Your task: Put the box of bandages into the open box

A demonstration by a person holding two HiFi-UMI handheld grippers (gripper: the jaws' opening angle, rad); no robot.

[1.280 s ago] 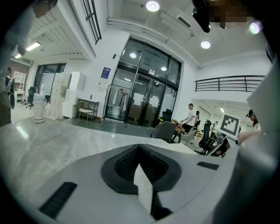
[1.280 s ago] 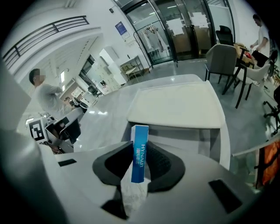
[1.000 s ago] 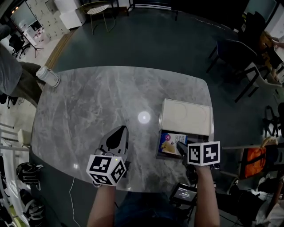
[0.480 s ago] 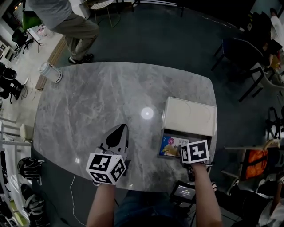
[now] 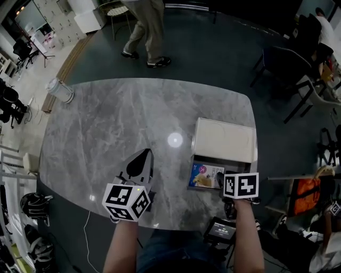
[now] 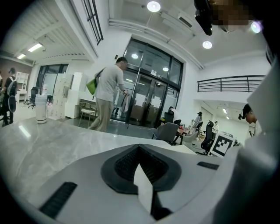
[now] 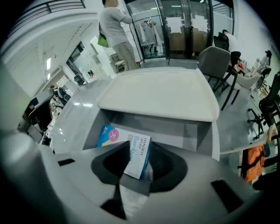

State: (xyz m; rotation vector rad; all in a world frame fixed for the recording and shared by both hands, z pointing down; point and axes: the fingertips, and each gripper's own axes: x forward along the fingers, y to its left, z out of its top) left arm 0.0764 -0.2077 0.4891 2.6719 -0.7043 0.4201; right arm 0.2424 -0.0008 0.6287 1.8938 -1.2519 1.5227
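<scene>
Head view: marble table (image 5: 106,122), dark floor (image 5: 213,53); left gripper (image 5: 143,157) jaws together, right gripper (image 5: 219,180) jaws spread.

This is an open-plan office, or the lobby end of one. Tall glass doors (image 6: 148,92) in dark frames fill the far wall, and a person (image 6: 107,98) with a green bag (image 6: 91,86) is in mid-stride before them. Round lights (image 6: 153,6) are set into a white ceiling, and a railing (image 6: 229,83) runs along an upper level on the right. Grey swivel chairs (image 6: 168,131) stand around desks there, with people (image 6: 248,114) beside them. White lockers (image 6: 65,94) line the left wall. The floor (image 5: 213,48) is dark and plain, and in the middle stands a big marble-look table (image 5: 117,117).
</scene>
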